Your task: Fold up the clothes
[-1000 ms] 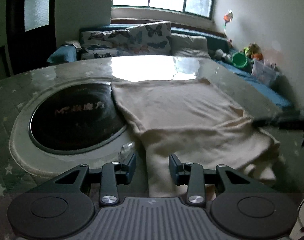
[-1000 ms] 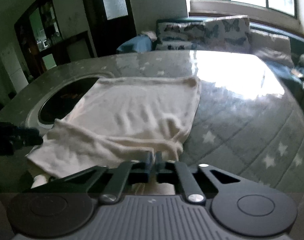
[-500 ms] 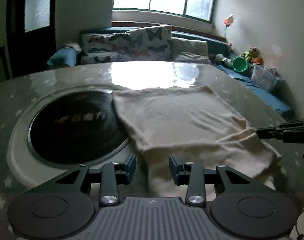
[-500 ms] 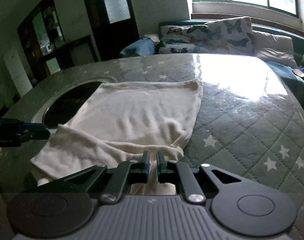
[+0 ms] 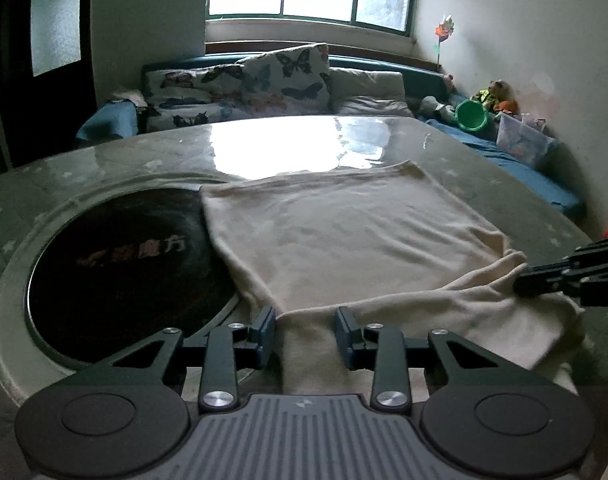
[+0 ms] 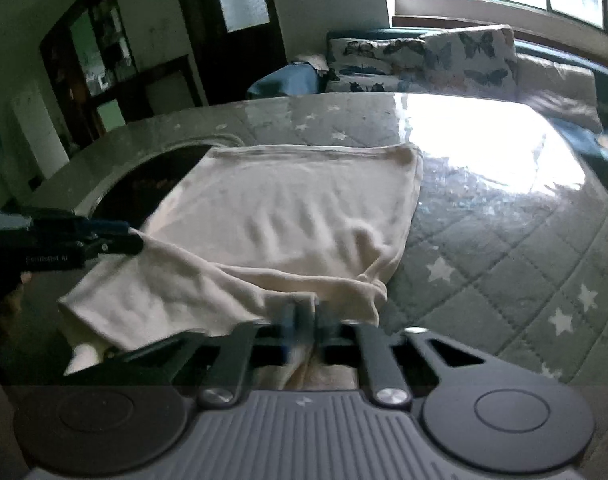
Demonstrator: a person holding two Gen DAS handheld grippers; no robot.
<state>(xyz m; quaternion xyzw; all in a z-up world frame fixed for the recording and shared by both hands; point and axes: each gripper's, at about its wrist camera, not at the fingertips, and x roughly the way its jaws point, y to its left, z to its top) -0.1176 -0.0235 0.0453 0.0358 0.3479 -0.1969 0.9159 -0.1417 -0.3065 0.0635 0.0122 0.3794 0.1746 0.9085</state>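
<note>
My right tool [image 6: 306, 320] stays clamped on the cream garment's [image 5: 344, 236] near edge – lifted now, no longer flat on the counter [image 6: 484, 248]. My left tool [image 5: 304, 332] has slid closer, jaws closing around that edge – not yet gripping.

The cream garment [image 5: 344, 240] looks like soft, matt knit cloth, lightly rumpled. Under it the quilted star-print table cover [image 6: 504, 248] lies beneath a glossy clear film that mirrors the window at upper right. The round inset cooktop [image 5: 115, 264] at left looks like dark, smooth, shiny glass
</note>
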